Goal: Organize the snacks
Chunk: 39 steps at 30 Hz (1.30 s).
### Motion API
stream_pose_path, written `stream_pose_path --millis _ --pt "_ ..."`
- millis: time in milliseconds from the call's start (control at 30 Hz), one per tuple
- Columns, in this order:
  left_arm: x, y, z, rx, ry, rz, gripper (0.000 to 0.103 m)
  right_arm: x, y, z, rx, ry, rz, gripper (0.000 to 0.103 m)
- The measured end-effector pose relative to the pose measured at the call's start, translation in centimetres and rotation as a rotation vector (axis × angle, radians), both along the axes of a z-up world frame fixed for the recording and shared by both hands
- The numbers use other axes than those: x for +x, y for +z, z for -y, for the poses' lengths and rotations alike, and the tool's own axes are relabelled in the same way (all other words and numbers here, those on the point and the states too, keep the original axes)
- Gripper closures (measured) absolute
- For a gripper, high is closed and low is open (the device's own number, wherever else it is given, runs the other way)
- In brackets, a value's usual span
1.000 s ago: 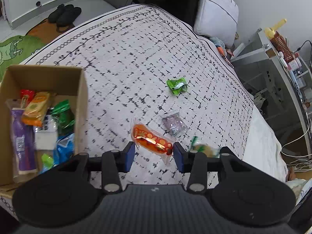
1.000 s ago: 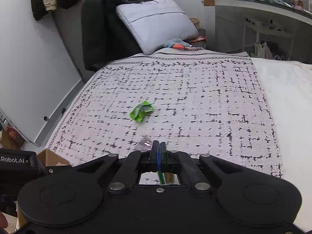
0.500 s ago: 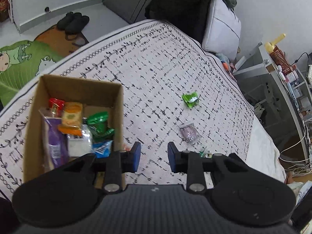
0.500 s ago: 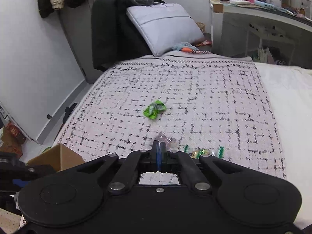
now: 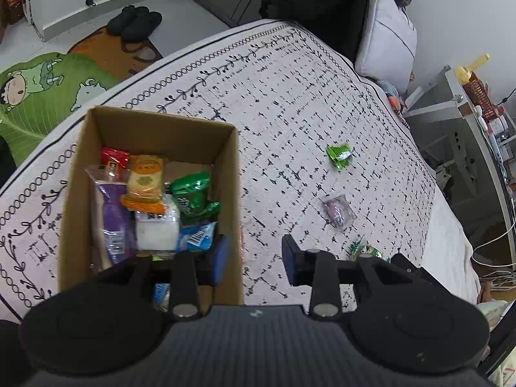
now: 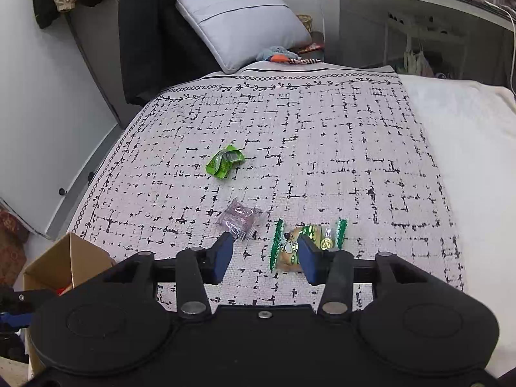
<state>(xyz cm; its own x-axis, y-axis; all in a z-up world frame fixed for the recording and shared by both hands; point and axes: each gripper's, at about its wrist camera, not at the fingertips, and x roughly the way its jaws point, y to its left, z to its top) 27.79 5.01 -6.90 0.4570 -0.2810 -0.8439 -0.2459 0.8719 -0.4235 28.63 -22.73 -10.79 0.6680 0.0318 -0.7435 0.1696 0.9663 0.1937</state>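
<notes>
A cardboard box (image 5: 161, 124) with several snack packets stands on the patterned bedspread (image 5: 290, 103). My left gripper (image 5: 254, 254) is open and straddles the box's right wall, one finger inside and one outside, with nothing gripped. A sliver of orange shows by that wall. On the bedspread lie a green packet (image 5: 338, 156), a clear purple packet (image 5: 337, 214) and a green-edged biscuit packet (image 5: 366, 251). My right gripper (image 6: 265, 251) is open just above the bedspread. The biscuit packet (image 6: 290, 248) lies by its right finger, the purple packet (image 6: 240, 221) by its left, and the green packet (image 6: 224, 163) farther ahead.
A grey pillow (image 6: 242, 29) and dark clothing (image 6: 154, 42) sit at the head of the bed. A desk with clutter (image 6: 419, 6) stands on the right. Black shoes (image 5: 133, 22) and a green mat (image 5: 38, 96) are on the floor. The box corner (image 6: 71, 258) shows at lower left.
My left gripper moved from above the orange packet to over the box and opened wider; the orange packet no longer lies on the bedspread. My right gripper opened, and the biscuit packet now rests on the bedspread.
</notes>
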Motion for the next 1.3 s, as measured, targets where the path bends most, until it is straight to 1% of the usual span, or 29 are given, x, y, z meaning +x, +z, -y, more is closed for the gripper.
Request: stream_pose_path --millis 133,200,333,567,633,667,700,767,800,900,1033,1133,1200,1267,1300 --pt "0.6 -0.1 1.1 0.013 -0.013 -0.002 0.059 0.9 -0.1 0.5 0.002 0.017 -0.028 0.055" --pt "1.0 -0.5 1.7 0.018 -0.008 -0.017 0.058 1.4 -0.2 0.8 0.003 0.019 -0.036 0.051" --pt "1.6 -1.5 3.1 0.032 -0.004 -0.048 0.057 2.2 -0.7 1.5 0.007 0.032 -0.041 0.051" --pt "2.6 -3.6 5.6 0.089 0.009 -0.106 0.057 3.4 -3.5 2.6 0.053 0.019 -0.088 0.051" --pt "3.1 -4.4 5.9 0.104 0.025 -0.126 0.057 3.8 -4.0 2.7 0.054 0.024 -0.091 0.046" --pt "3.2 -4.6 6.1 0.103 0.027 -0.127 0.057 4.0 -4.3 2.7 0.047 0.027 -0.089 0.040" --pt "3.5 -5.0 6.4 0.113 0.031 -0.141 0.057 4.1 -4.5 2.6 0.032 0.030 -0.087 0.038" --pt "3.9 -5.7 6.9 0.129 0.040 -0.158 0.057 4.5 -5.2 2.5 0.007 0.039 -0.093 0.037" --pt "4.1 -5.8 7.2 0.141 0.043 -0.153 0.057 4.8 -5.5 2.6 0.005 0.042 -0.101 0.034" --pt "5.0 -6.0 8.6 0.225 0.037 -0.146 0.057 5.3 -6.3 2.9 0.014 0.045 -0.114 0.025" --pt "5.9 -6.7 10.2 0.341 0.082 -0.174 0.057 5.9 -6.8 2.9 0.019 0.063 -0.115 0.019" --pt "6.4 -7.3 11.4 0.424 0.133 -0.205 0.057 6.1 -7.1 3.0 0.018 0.077 -0.112 0.018" --pt "6.7 -7.8 12.2 0.461 0.152 -0.226 0.057 6.2 -7.2 3.2 0.020 0.079 -0.111 0.018" --pt "6.9 -8.3 13.0 0.512 0.166 -0.244 0.056 6.3 -7.5 3.4 0.014 0.083 -0.115 0.018" --pt "7.0 -8.5 13.4 0.534 0.171 -0.248 0.053 6.4 -7.8 3.4 0.006 0.084 -0.122 0.018"
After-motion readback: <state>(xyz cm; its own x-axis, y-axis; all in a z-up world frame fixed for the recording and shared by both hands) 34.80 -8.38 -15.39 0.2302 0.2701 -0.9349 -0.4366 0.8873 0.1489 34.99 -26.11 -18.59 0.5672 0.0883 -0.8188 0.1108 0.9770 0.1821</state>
